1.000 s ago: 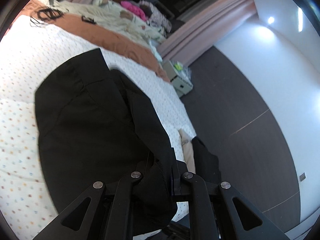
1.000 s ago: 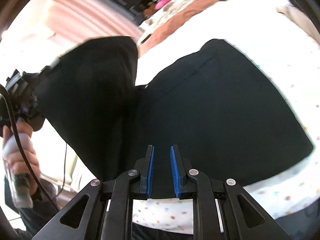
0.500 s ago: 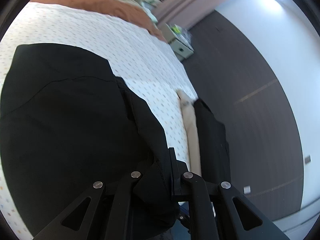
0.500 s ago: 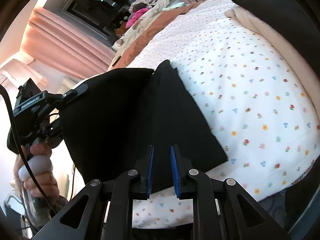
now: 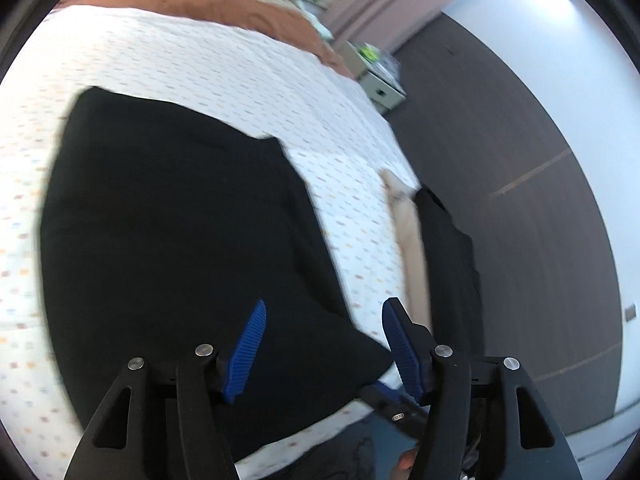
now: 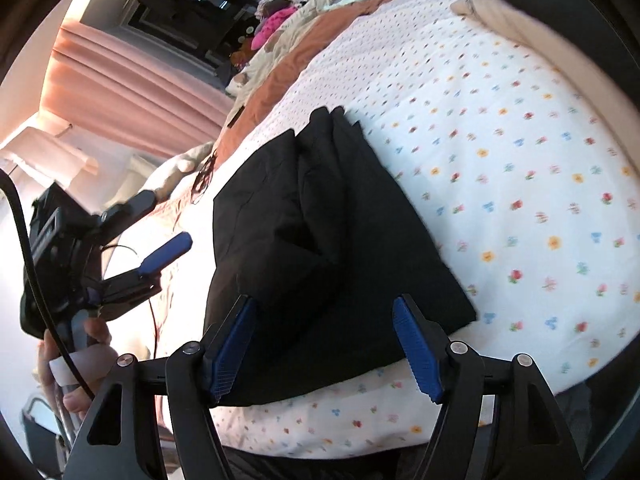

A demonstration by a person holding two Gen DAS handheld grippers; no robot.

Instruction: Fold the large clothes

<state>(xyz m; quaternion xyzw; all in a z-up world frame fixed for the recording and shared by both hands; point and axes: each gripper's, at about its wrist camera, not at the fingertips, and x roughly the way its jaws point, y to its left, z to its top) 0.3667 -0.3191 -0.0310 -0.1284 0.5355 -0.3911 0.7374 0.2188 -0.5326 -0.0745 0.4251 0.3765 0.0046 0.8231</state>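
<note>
A black garment [image 5: 180, 240] lies folded on the flowered bedsheet [image 5: 240, 92] near the bed's front edge. My left gripper [image 5: 324, 348] hovers over its near right corner. Its jaws are opening, and the blue pads [image 5: 248, 352] stand clear of the cloth. In the right wrist view the same garment [image 6: 320, 240] shows a loose fold on top. My right gripper [image 6: 324, 350] is over its near edge, jaws opening, and its pads do not press the cloth. The left gripper [image 6: 164, 222] also shows there at the left, held by a hand [image 6: 76, 360], apart from the garment.
A beige folded piece [image 5: 412, 240] and another black piece [image 5: 452, 248] lie along the bed's right edge. A brown blanket [image 5: 240, 12] and heaped bedding sit at the far end. A small nightstand [image 5: 380, 88] stands on the dark floor [image 5: 520, 200]. Pink curtains [image 6: 132, 80] hang behind.
Both grippers were shut on the black garment and have let go, with jaws now apart. The garment has come down flat onto the sheet. The left gripper has sunk lower.
</note>
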